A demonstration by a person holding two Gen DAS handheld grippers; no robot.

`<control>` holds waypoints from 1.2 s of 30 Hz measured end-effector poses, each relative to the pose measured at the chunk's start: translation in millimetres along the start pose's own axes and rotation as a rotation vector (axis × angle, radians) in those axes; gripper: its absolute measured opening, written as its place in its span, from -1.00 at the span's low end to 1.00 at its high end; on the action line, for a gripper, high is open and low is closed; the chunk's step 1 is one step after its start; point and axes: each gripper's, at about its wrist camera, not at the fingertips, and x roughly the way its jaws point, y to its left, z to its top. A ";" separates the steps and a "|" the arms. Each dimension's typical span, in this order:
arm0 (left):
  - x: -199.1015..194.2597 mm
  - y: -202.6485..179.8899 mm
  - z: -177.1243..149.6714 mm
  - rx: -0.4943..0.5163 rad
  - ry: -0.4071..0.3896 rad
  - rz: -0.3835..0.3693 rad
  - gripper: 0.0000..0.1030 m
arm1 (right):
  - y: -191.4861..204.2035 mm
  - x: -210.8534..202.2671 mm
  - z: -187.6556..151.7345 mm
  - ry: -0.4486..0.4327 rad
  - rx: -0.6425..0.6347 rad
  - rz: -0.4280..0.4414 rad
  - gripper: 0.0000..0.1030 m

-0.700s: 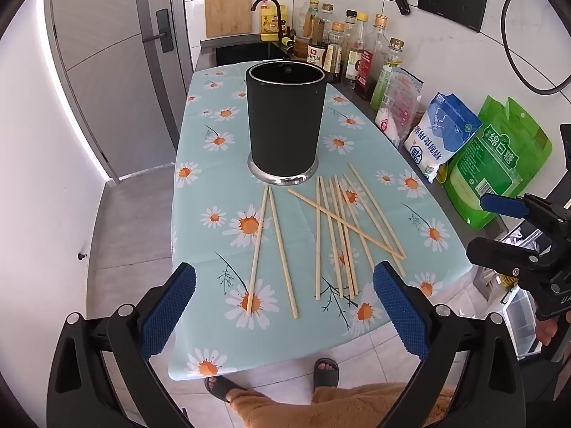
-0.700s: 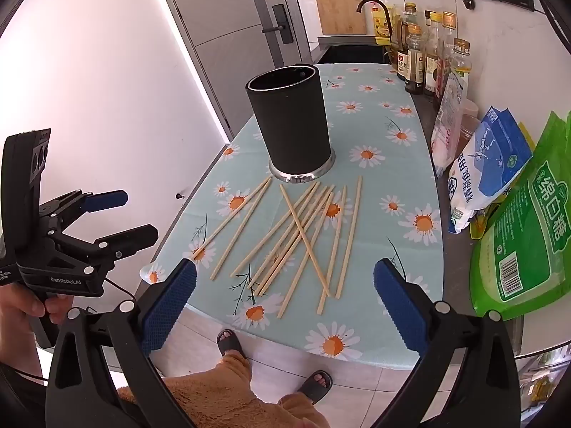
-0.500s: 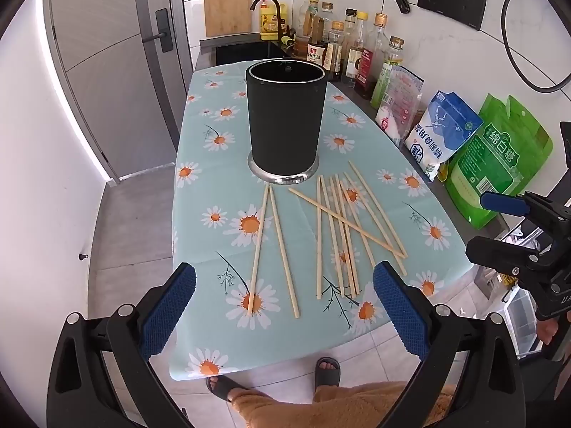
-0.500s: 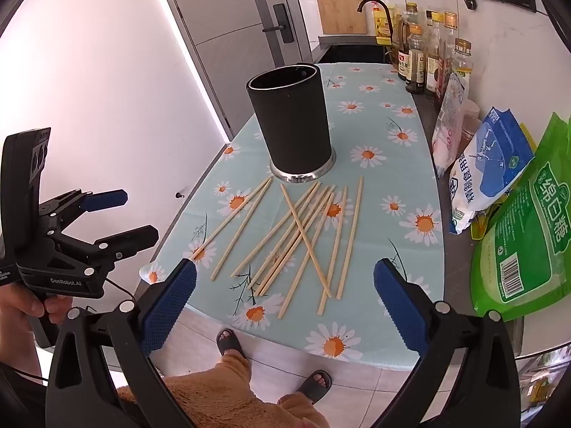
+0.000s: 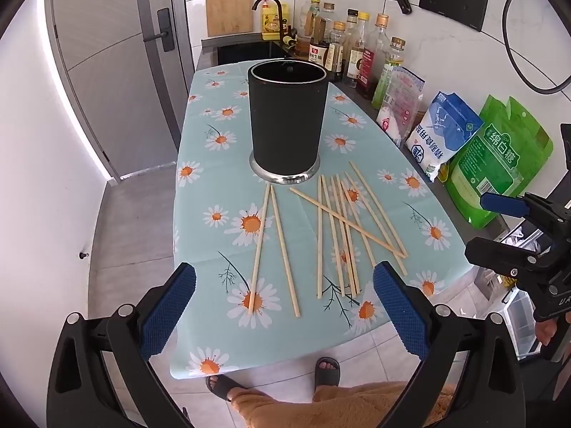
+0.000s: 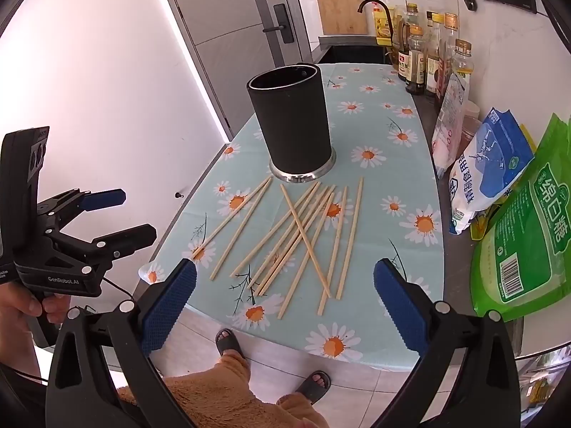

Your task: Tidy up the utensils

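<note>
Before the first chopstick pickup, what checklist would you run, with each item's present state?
1. Left tool open and holding nothing: ok.
2. Right tool open and holding nothing: ok.
3. Black cylindrical utensil holder upright, mouth unobstructed: ok.
4. Pale wooden chopsticks all flat on the daisy-print tablecloth: ok.
5. Chopsticks separated for single picks: not ok, one crosses the right-hand bunch.
6. Holder contents: cannot tell.

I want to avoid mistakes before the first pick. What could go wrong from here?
One chopstick lies crossed over the pile, so lifting one beneath may scatter the rest. The near ends lie close to the table edge, so a nudge might push one off. The tall holder could tip if bumped.
</note>
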 end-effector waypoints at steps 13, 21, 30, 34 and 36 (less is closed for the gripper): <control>-0.4 1.8 0.3 -0.019 -0.006 0.005 0.87 | -1.7 0.8 1.1 0.002 -0.003 0.001 0.92; -0.4 4.0 2.3 -0.023 -0.004 0.007 0.87 | -3.1 2.1 2.2 0.000 -0.003 0.002 0.92; 0.3 3.2 2.3 -0.017 -0.001 0.008 0.87 | -1.8 1.4 2.8 0.004 -0.006 0.001 0.92; 0.1 2.7 1.5 -0.017 -0.001 0.010 0.87 | -1.2 1.1 2.6 0.003 -0.009 0.002 0.92; 0.3 2.0 1.0 -0.017 -0.001 0.010 0.87 | -1.2 0.9 2.5 0.002 -0.010 0.003 0.92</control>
